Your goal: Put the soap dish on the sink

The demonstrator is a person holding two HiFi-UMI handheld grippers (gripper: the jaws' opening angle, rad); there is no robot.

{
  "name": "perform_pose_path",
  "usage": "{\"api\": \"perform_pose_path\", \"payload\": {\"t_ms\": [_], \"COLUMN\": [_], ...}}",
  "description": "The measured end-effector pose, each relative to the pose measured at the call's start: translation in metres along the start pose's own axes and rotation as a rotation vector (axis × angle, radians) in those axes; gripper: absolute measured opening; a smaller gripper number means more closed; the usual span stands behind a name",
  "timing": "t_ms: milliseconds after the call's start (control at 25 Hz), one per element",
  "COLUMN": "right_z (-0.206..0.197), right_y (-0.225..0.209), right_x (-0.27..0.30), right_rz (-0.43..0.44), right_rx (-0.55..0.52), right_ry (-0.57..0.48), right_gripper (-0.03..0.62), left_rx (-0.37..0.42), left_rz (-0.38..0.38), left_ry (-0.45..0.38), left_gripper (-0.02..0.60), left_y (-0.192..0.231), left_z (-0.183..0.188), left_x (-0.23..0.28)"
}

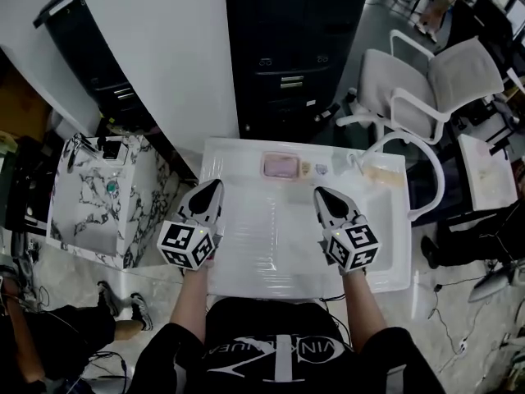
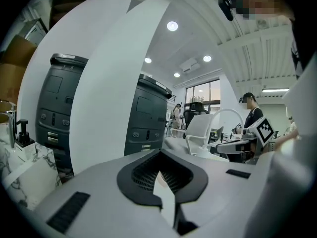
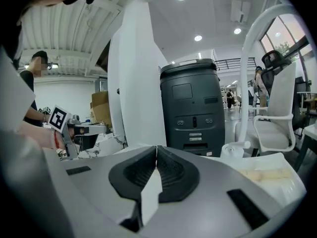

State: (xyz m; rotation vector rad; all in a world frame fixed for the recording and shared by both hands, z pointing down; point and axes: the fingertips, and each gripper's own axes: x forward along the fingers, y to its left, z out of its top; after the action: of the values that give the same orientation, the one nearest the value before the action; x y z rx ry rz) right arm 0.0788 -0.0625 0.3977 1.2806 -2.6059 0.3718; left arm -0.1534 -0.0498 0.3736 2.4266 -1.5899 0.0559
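Two grippers hover over the white sink point(image 1: 392, 279) basin, the left gripper point(image 1: 215, 185) and the right gripper point(image 1: 321, 192), each with its fingers pressed together on nothing. The soap dish point(image 1: 280, 166), a small pink rounded rectangle, sits on the sink's back ledge beside a few small items point(image 1: 320, 169). It looks like light, stiff, smooth plastic, likely slippery if wet. Pinching across one long rim should hold it best.
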Motion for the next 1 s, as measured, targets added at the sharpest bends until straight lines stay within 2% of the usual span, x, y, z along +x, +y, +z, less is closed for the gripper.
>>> {"api": "perform_pose_path", "payload": {"t_ms": [640, 1000], "right_z": [0.015, 0.011], "right_y": [0.014, 0.018], "right_x": [-0.020, -0.025], "right_rz": [-0.017, -0.023], "right_rx": [-0.013, 0.001], "right_ry": [-0.060, -0.066], "right_gripper": [0.026, 0.027], "left_rx": [0.017, 0.032], "left_rz": [0.010, 0.012], "left_ry": [-0.099, -0.106], "left_gripper": [0.014, 0.014], "left_y": [-0.007, -0.009], "left_z": [0.026, 0.026], "left_x": [-0.026, -0.029]}}
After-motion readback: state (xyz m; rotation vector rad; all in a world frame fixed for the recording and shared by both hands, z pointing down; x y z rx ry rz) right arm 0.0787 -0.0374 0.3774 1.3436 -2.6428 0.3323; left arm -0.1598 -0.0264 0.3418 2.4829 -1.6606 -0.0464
